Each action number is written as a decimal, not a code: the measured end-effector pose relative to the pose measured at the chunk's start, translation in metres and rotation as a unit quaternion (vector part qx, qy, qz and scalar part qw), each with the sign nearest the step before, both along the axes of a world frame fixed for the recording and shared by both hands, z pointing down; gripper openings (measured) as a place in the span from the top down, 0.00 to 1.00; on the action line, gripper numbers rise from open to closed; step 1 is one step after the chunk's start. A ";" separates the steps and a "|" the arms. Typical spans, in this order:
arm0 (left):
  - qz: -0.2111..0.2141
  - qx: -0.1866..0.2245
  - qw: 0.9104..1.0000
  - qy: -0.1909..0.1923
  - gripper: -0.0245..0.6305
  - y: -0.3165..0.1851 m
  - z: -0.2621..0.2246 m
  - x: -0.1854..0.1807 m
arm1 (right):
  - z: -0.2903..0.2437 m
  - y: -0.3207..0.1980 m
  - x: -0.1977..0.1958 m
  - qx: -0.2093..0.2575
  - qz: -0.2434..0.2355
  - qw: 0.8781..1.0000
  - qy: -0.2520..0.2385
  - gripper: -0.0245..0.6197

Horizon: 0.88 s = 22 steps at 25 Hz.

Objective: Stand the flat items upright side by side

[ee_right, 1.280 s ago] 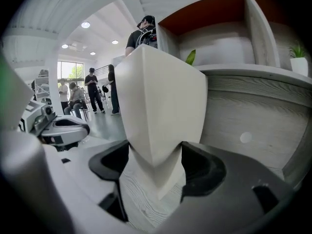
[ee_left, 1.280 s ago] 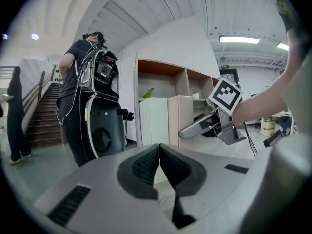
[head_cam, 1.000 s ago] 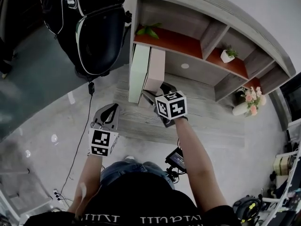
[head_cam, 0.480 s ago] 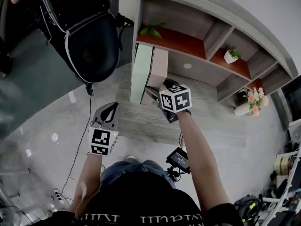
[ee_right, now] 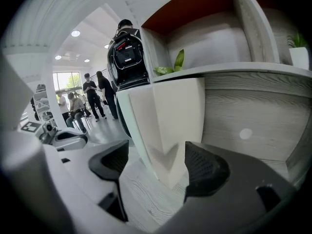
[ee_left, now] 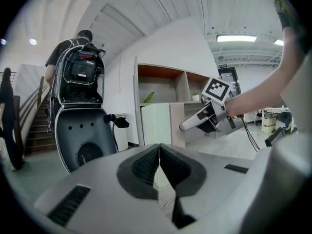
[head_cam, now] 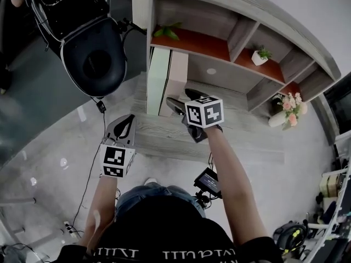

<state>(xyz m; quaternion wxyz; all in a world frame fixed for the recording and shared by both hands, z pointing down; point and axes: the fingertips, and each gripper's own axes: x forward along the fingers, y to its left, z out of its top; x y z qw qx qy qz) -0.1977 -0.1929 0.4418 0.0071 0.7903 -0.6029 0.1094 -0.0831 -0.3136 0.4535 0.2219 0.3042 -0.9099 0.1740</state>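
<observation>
A: The green panel (head_cam: pixel 158 81) and the beige panel (head_cam: pixel 176 84) are being shown upright, side by side on the wooden shelf (head_cam: pixel 236 116).

B: The right tool (head_cam: pixel 182 98) is being held at the beige edge, jaws spread wide, nothing gripped. The left tool (head_cam: pixel 128 124) is being held back, jaws pressed together, empty. Probably only pulling away is being left.

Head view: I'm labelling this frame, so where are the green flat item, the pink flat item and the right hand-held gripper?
green flat item (head_cam: pixel 158 81), head view, middle of its face.
pink flat item (head_cam: pixel 176 76), head view, middle of its face.
right hand-held gripper (head_cam: pixel 179 97), head view, midway between its fingertips.
</observation>
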 end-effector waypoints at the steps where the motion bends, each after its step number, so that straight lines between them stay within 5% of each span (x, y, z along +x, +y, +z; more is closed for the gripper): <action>1: -0.001 0.002 1.000 0.000 0.94 0.001 -0.002 0.003 | -0.004 0.002 0.004 -0.002 0.001 1.000 -0.004 0.41; 6: -0.002 0.017 1.000 0.002 0.94 0.012 -0.020 0.018 | -0.029 0.022 0.023 0.013 -0.005 1.000 -0.015 0.43; 9: -0.005 0.025 1.000 0.002 0.94 0.017 -0.030 0.026 | -0.045 0.034 0.036 0.031 -0.008 0.999 -0.019 0.57; 22: -0.013 0.061 0.998 0.000 0.94 0.030 -0.066 0.041 | -0.100 0.075 0.092 0.099 0.007 0.993 -0.069 0.79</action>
